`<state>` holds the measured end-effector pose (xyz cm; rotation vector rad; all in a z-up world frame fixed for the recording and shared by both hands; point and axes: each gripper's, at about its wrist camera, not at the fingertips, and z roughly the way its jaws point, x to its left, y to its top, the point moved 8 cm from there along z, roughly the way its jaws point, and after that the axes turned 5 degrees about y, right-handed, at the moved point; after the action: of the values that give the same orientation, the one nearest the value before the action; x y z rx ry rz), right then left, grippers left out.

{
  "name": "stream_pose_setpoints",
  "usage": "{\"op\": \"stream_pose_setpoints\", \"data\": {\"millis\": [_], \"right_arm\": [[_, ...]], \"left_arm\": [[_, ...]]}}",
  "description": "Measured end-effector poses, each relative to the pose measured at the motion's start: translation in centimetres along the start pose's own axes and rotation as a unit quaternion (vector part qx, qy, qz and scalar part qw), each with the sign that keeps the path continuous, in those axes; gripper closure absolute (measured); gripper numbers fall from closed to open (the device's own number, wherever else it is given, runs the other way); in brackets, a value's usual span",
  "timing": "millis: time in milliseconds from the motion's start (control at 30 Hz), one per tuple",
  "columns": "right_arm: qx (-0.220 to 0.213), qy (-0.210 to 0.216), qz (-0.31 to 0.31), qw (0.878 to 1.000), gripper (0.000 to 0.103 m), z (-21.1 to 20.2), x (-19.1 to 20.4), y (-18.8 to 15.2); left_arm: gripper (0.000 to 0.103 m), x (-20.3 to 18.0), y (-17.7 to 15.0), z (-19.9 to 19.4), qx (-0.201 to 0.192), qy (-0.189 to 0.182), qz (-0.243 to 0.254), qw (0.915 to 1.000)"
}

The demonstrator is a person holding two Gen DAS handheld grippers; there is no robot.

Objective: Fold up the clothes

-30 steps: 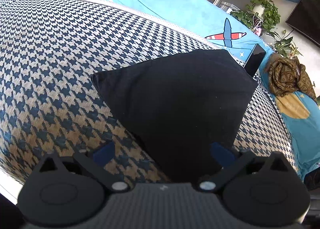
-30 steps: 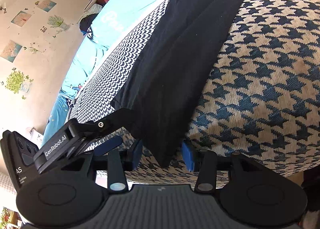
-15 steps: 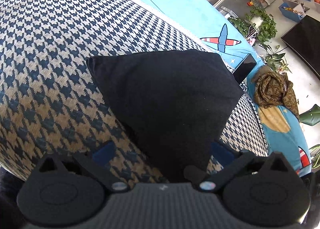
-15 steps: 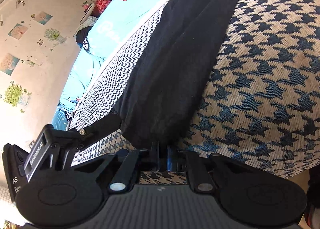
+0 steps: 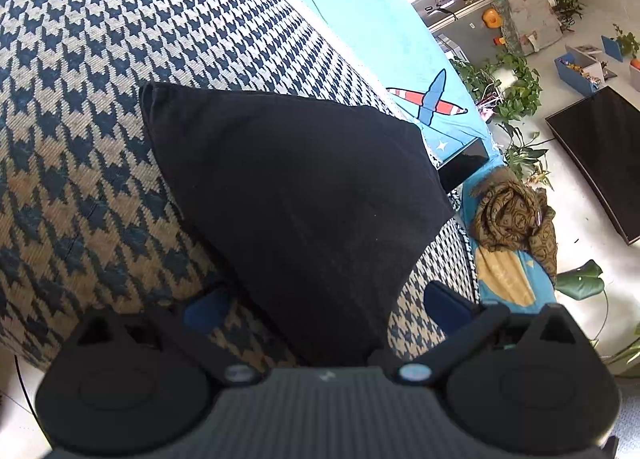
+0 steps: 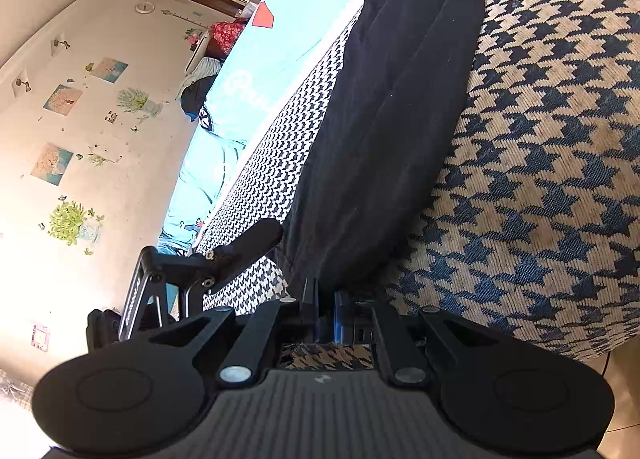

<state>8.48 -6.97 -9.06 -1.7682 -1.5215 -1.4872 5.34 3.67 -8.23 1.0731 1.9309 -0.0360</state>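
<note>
Right gripper pinching the near end of a dark garment on a patterned cover.

The black two-finger right gripper (image 6: 325,301) has its blue-padded jaws pressed together on the near edge of the long black cloth garment (image 6: 384,131), which stretches away over the blue-and-beige houndstooth woven cover (image 6: 552,179). Just left, the other black gripper (image 6: 216,263) hangs beside a turquoise printed sheet (image 6: 280,51).

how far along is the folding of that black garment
Done: the black garment already lies as a narrowed, flattened strip on the houndstooth cushion. In hand: the right tongs are shut on its near corner, while the left tongs stand open astride the other near corner, not yet gripping. Left: close the left tongs and likely fold the near end over. The brown cloth lies crumpled beyond, not yet folded.
</note>
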Motion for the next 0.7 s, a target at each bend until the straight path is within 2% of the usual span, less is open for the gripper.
{"op": "stream_pose_setpoints", "data": {"millis": [233, 400, 467, 600, 700], "right_arm": [[-0.011, 0.024, 0.015, 1.000, 0.094, -1.1, -0.2, 0.5], [-0.006, 0.021, 0.019, 1.000, 0.094, -1.0, -0.5, 0.4], [0.000, 0.009, 0.018, 1.000, 0.094, -0.8, -0.8, 0.3], [0.007, -0.020, 0.024, 0.999, 0.091, -0.8, -2.1, -0.4], [0.012, -0.031, 0.032, 0.999, 0.084, -0.5, -2.6, -0.7]], "left_arm": [[0.000, -0.8, 0.3, 0.9, -0.010, -0.002, -0.004, 0.9999], [0.001, -0.8, 1.1, 1.6, -0.025, -0.028, -0.036, 0.9986], [0.007, -0.7, 1.3, 1.5, -0.035, -0.028, -0.035, 0.9984], [0.028, -0.8, 1.3, 1.3, -0.043, -0.018, -0.014, 0.9988], [0.034, -1.2, 1.4, 1.1, -0.050, -0.015, -0.001, 0.9987]]}}
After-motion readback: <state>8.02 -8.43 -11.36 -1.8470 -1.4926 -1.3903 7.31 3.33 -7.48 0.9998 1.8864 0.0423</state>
